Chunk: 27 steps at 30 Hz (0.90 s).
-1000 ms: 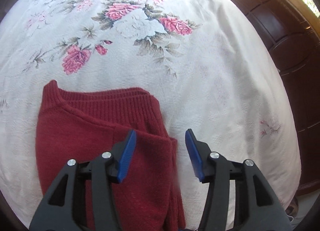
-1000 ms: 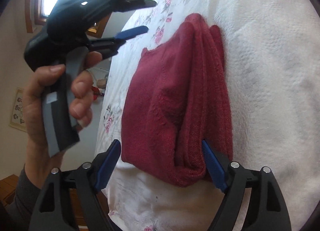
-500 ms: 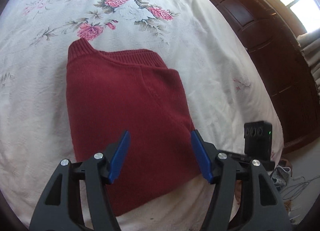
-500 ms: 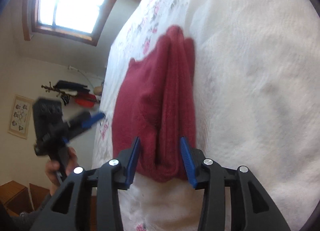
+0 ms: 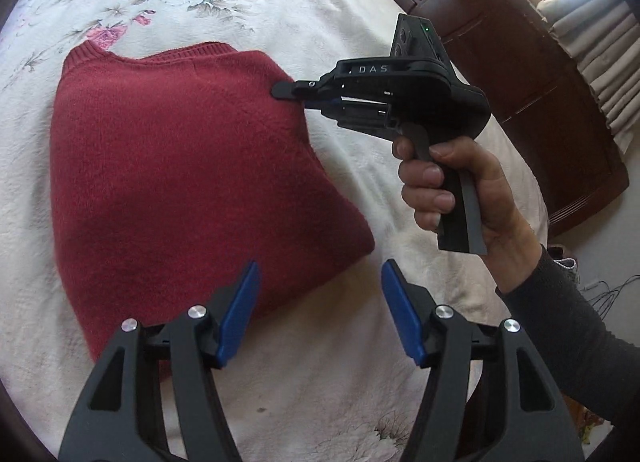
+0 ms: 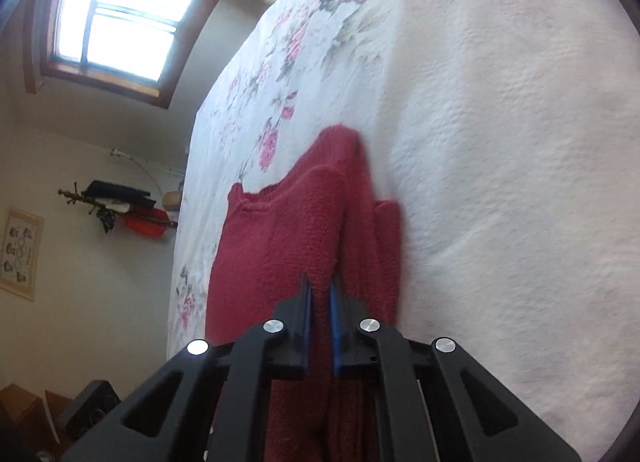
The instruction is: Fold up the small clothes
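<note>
Left wrist view: the dark red knitted sweater [image 5: 180,190] lies on the white floral bedspread [image 5: 400,342], filling the left and centre of the frame, already folded into a compact block with its ribbed edge toward the upper left. No loose sleeves visible from here, so I'd judge you're most of the way through; what's left looks like one last fold or just tidying the right-hand edge.

Your left gripper [image 5: 320,314] is at the bottom of the frame, blue pads spread wide, holding nothing. One pad sits over the sweater's near edge, the other over bare bedspread; can't tell if either touches.

Your right gripper [image 5: 298,96] comes in from the right of centre, your hand [image 5: 460,190] on its grip, tip on the sweater's upper right edge.

Right wrist view confirms: right gripper [image 6: 320,326] pads nearly pressed together, pinching a raised ridge of the sweater [image 6: 280,246] at lower centre. More layers sit just right of the pinch, so you may not have the full stack.
</note>
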{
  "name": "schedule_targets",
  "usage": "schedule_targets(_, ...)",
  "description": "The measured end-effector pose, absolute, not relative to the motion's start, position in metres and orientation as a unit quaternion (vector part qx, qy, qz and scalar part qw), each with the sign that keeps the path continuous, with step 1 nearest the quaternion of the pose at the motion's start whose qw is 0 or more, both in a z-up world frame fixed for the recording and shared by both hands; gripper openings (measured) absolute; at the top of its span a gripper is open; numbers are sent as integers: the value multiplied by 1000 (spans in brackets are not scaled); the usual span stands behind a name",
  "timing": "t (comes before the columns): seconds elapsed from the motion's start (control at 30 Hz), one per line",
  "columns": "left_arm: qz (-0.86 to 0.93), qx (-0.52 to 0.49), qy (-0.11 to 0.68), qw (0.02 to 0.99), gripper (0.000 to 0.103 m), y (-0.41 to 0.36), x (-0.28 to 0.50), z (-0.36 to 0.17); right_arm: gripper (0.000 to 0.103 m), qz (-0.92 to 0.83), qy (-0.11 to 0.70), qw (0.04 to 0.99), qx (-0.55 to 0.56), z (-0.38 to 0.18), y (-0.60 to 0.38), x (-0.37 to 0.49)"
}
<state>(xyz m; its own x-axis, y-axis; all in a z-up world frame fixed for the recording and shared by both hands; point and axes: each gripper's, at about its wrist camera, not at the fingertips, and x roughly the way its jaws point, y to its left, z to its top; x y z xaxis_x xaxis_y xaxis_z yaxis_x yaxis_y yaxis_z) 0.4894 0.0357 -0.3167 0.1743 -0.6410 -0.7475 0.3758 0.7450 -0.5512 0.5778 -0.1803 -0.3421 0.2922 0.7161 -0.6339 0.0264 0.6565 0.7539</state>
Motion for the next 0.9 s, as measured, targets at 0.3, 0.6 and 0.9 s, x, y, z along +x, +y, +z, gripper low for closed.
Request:
schedule_targets(0.3,-317,-147,525,776,63,72,498,-299,44,287,561,698,341,-337,-185,541)
schedule_targets(0.6,-272,-216,524,778,63,121,506,-300,23,303,614,679,264,-345,-154,522)
schedule_targets(0.9,-291,-265,533,749,63,128,500,-309,25,292,589,680,325,-354,-182,509)
